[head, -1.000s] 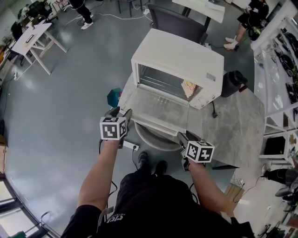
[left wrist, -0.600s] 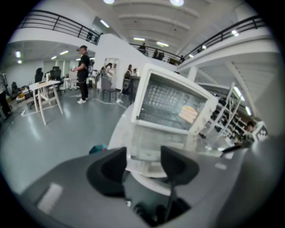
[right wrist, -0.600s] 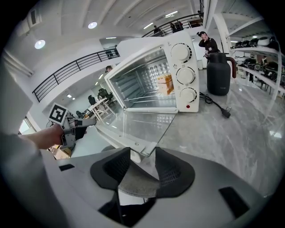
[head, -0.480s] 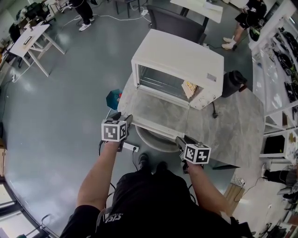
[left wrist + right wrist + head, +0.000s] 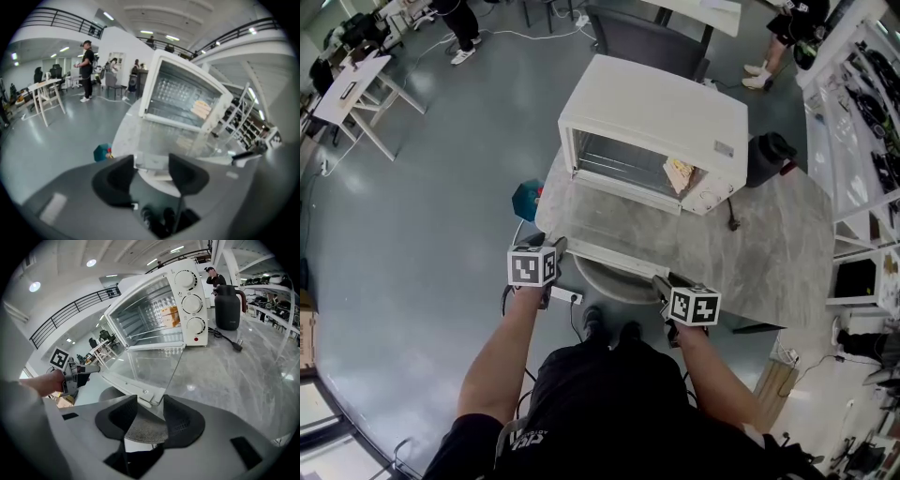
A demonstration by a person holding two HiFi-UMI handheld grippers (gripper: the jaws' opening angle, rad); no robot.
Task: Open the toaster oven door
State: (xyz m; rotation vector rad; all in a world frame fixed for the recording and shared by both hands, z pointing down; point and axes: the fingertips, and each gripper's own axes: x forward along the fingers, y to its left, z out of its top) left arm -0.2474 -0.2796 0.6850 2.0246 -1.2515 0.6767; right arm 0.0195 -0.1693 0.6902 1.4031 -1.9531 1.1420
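Drawn back slightly: left gripper (image 5: 152,162), right gripper (image 5: 150,404), jaws of both released, at front edge of door (image 5: 619,221). Door flat before white toaster oven (image 5: 661,111), on bench (image 5: 773,246). Dial markings illegible.

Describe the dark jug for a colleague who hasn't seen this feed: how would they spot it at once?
Start at the white toaster oven on the grey marble table. Just past the oven's knob side stands the jug, upright. It is tall and black with a side handle, unlike the thin cord lying flat nearby.
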